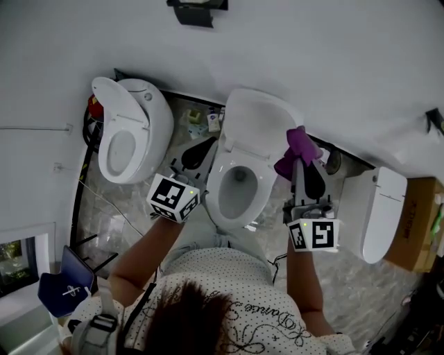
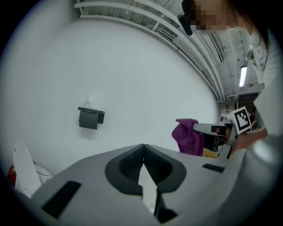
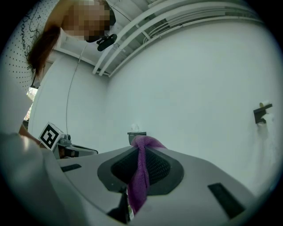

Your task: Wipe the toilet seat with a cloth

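Note:
The middle toilet [image 1: 258,132] stands with its lid up, and its white seat [image 1: 262,186] rings the bowl below me. My right gripper [image 1: 302,161] hangs over the seat's right side, shut on a purple cloth [image 1: 297,148] that bunches out past its tips. In the right gripper view the cloth [image 3: 141,170] hangs down between the closed jaws of that gripper [image 3: 139,142]. My left gripper [image 1: 206,144] is held at the seat's left side, shut with nothing in it. Its tips [image 2: 142,146] meet in the left gripper view, where the cloth [image 2: 188,135] shows off to the right.
A second toilet [image 1: 132,132] stands to the left and a third [image 1: 378,208] to the right. Small bottles [image 1: 202,122] sit on the marble floor between the left two. A cardboard box [image 1: 420,229] is at far right. A dark holder [image 1: 198,10] hangs on the wall.

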